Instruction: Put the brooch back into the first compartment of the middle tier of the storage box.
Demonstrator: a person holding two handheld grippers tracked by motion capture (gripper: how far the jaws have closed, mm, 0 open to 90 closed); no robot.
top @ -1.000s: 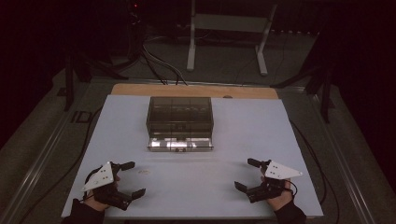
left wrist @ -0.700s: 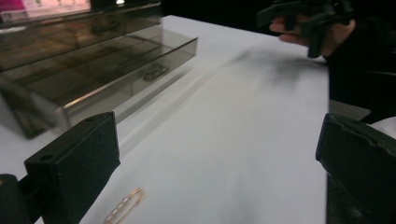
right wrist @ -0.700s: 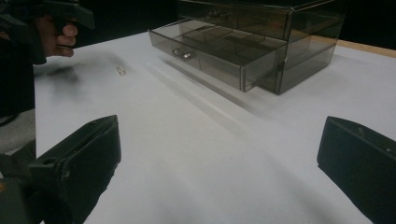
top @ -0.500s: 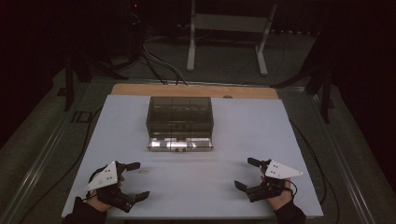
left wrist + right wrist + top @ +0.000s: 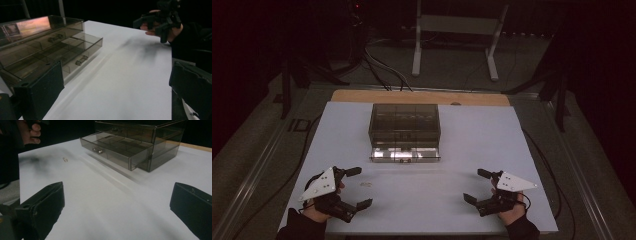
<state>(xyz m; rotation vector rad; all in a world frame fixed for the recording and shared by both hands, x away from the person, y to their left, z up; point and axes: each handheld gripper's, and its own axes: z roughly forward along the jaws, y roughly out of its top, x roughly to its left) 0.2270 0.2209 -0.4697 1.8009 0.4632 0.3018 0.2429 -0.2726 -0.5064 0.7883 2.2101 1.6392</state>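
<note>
In the left gripper view we look along the left gripper [image 5: 110, 92], its two black jaws rising from the bottom corners with a wide gap between them and nothing held. Past the left jaw stands a smoky clear drawer box [image 5: 37, 47] on the white table [image 5: 125, 82]; its bottom drawer [image 5: 75, 53] is pulled out (dividers show inside, contents too dim to tell). Across the table, top right, a hand [image 5: 163, 26] holds the other gripper [image 5: 157, 20], well apart from the box.

A metal stand [image 5: 455, 30] and dark cables [image 5: 382, 67] are lying on the floor [image 5: 447, 70] beyond the worktop [image 5: 492, 145].
</note>
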